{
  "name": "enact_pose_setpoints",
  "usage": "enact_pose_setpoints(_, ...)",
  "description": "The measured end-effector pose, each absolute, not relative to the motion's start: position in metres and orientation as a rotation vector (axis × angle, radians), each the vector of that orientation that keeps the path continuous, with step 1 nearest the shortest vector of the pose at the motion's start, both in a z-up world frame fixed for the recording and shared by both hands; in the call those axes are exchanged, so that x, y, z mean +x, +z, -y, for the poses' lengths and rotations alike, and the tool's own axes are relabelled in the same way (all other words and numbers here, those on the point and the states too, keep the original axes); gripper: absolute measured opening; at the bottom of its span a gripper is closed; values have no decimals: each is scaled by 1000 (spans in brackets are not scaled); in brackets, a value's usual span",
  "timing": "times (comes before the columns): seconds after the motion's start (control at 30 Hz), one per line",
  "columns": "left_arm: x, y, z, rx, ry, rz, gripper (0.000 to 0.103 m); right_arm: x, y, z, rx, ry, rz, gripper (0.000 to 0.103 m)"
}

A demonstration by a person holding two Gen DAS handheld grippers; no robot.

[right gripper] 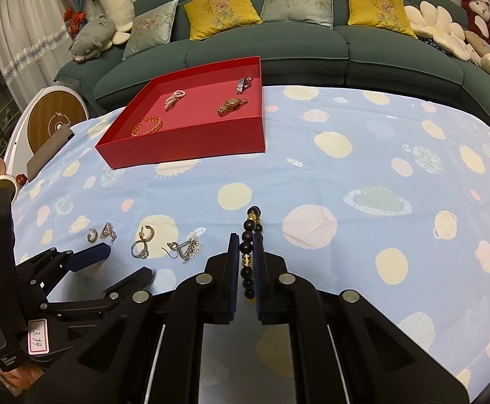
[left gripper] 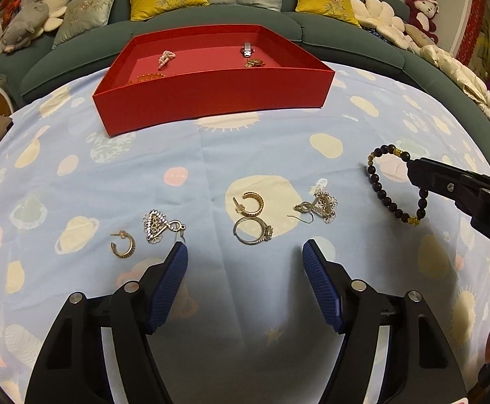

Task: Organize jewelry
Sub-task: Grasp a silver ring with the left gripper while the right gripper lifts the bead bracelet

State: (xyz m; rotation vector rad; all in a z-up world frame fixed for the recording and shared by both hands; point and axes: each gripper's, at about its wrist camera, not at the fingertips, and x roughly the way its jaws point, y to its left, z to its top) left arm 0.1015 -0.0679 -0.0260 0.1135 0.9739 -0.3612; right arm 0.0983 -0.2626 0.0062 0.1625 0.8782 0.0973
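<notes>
A dark beaded bracelet [right gripper: 247, 256] with gold beads is pinched between the pads of my right gripper [right gripper: 246, 240]; it also shows in the left wrist view [left gripper: 379, 188] with the right gripper's tip [left gripper: 413, 171] on its far side. My left gripper [left gripper: 245, 252] is open over the cloth, just before a silver ring [left gripper: 252, 232]. Gold hoop earrings [left gripper: 252, 203] [left gripper: 123, 245] and two filigree drop earrings [left gripper: 155, 225] [left gripper: 322, 203] lie nearby. The red tray [left gripper: 211, 101] stands further back and holds a pearl piece [right gripper: 175, 97], a gold bangle [right gripper: 147, 126], a gold watch [right gripper: 231, 106] and a silver clasp [right gripper: 244, 85].
The table is covered with a light blue cloth [right gripper: 346, 185] with planet prints. A green sofa [right gripper: 295, 54] with cushions and plush toys runs behind it. A round wooden-faced device [right gripper: 56, 121] stands off the table's left edge.
</notes>
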Motion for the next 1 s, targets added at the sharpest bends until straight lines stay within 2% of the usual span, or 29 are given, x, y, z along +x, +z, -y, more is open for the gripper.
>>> enact_pose_setpoints(0.2,104,-27,75,139,-350,-931,50,95,6,263,158,106,-879,7)
enact_pose_setpoints(0.43,104,-26,79,173,-356,-914,22,94,7,264,159,106,-874,7)
enact_pose_setpoints(1.0,93,-10,76,172,-375,-911,22,95,19,255,156,129,-848,7)
